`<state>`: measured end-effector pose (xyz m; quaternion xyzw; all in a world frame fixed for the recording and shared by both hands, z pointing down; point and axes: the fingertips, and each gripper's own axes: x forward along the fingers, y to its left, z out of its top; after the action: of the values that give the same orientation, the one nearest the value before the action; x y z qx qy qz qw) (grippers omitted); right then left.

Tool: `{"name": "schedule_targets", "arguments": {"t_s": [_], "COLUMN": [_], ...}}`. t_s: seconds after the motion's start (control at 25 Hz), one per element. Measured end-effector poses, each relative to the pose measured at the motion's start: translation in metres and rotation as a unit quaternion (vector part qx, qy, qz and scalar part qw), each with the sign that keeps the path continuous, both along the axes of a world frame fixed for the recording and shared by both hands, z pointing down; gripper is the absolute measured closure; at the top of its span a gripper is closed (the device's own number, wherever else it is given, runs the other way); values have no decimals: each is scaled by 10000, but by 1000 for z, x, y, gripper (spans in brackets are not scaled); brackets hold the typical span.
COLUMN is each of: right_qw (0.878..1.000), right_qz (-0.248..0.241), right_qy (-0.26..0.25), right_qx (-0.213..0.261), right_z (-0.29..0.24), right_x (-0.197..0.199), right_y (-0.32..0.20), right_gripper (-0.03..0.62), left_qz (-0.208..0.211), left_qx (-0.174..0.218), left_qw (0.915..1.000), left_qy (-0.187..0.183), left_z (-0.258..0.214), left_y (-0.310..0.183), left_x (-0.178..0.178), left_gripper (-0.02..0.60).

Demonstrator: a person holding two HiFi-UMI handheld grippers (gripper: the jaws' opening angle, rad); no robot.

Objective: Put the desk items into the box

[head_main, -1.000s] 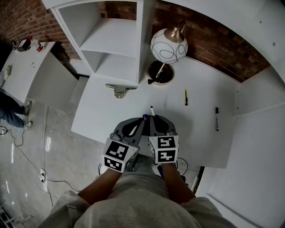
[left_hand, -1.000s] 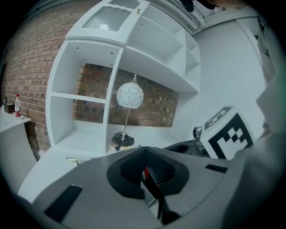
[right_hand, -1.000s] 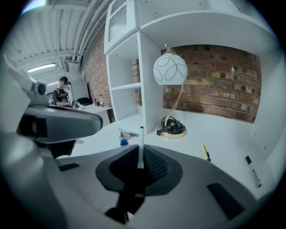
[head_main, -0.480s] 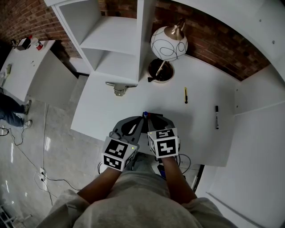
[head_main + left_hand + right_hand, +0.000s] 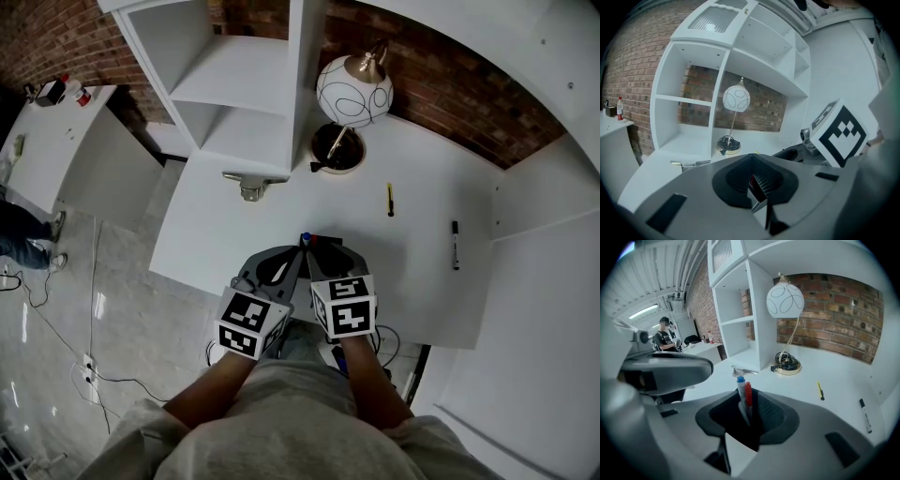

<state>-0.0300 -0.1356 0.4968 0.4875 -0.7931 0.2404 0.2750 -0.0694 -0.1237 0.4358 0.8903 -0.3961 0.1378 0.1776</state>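
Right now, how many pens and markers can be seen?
4. A yellow pen and a black marker lie apart on the desk; a blue-capped marker and a red pen stand between the right gripper's jaws, just opened. More may be hidden underneath.

An office: a white desk [image 5: 422, 281] with built-in shelves [image 5: 246, 80] against a brick wall [image 5: 459, 98], a globe lamp [image 5: 354, 94] at its back edge, a marker [image 5: 456, 247] near its right edge

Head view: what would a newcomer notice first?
The white globe lamp with black loops stands at the back of the white desk, against the red brick wall. At the near edge, the right gripper, its jaws just opened, has a blue-capped pen and a red-capped pen between them.
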Motion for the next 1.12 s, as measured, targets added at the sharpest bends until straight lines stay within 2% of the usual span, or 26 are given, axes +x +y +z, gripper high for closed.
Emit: {"name": "schedule_targets", "arguments": {"t_s": [0.28,0.4,0.52,0.8,1.12], "right_qw": [9980,9951,9913,9775,9599], "right_qz": [213,379,505,872,1355], "right_qy": [-194,-216,-223,-237,-485], "right_qx": [556,884,1193,1908,2405], "right_z": [-29,-47,-68,-124,-178], "right_x": [6,13,20,42,73], "right_y": [-1,-2,0,10,40], "right_gripper": [464,524,549,572,576], "left_qz": [61,99,141,297,502], "left_qx": [71,162,313,671,1157], "left_qw": [10000,9998,9993,9969,9914], "left_qy": [26,74,143,271,337], "left_z": [-7,-14,-29,-69,-122], "left_y": [3,2,1,-1,12], "left_x": [4,7,11,25,40], "left_gripper": [574,574,574,574,574]}}
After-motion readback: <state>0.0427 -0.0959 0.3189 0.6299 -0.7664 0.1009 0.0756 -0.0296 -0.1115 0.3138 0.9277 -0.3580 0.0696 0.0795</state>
